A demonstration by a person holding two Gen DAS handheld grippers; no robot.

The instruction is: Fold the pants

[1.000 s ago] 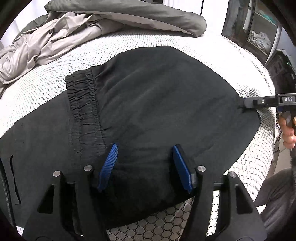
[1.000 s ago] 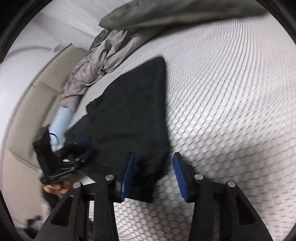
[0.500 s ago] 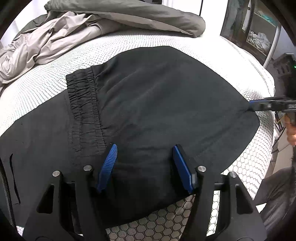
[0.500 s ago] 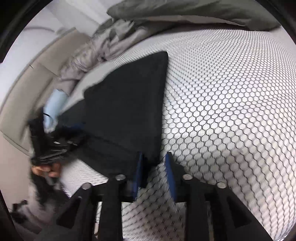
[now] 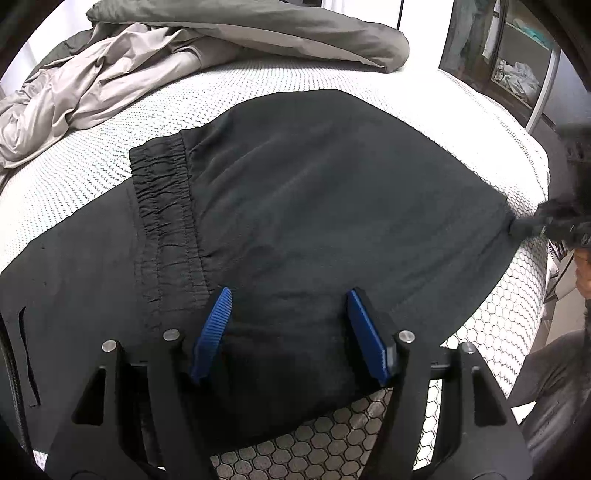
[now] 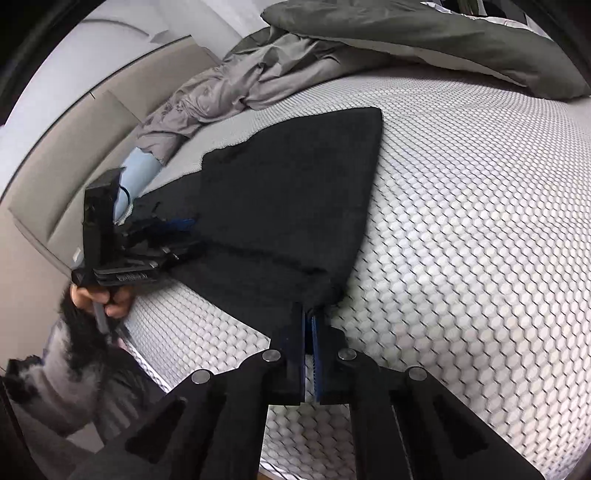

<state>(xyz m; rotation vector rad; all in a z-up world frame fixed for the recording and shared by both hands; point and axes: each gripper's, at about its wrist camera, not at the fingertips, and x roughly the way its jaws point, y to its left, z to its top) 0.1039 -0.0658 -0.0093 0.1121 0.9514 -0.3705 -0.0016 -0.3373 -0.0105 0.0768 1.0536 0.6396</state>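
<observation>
Black pants (image 5: 332, 206) lie folded on a white honeycomb mattress (image 5: 509, 325), with the elastic waistband (image 5: 166, 206) at the left. My left gripper (image 5: 290, 325) is open, its blue pads spread over the near edge of the pants. My right gripper (image 6: 308, 325) is shut on the corner of the pants (image 6: 295, 206) at the mattress edge. The right gripper also shows at the far right of the left wrist view (image 5: 517, 227), pinching the fabric corner. The left gripper shows in the right wrist view (image 6: 173, 229), low over the cloth.
A crumpled grey duvet (image 5: 110, 77) and a dark grey pillow (image 5: 295, 33) lie at the back of the bed. A beige headboard (image 6: 74, 147) runs along the left. A glass-door shelf (image 5: 517, 62) stands at the far right. The mattress edge (image 6: 166, 350) drops off near me.
My right gripper has closed from open onto the corner of the pants. My left gripper has stayed open in about the same place.
</observation>
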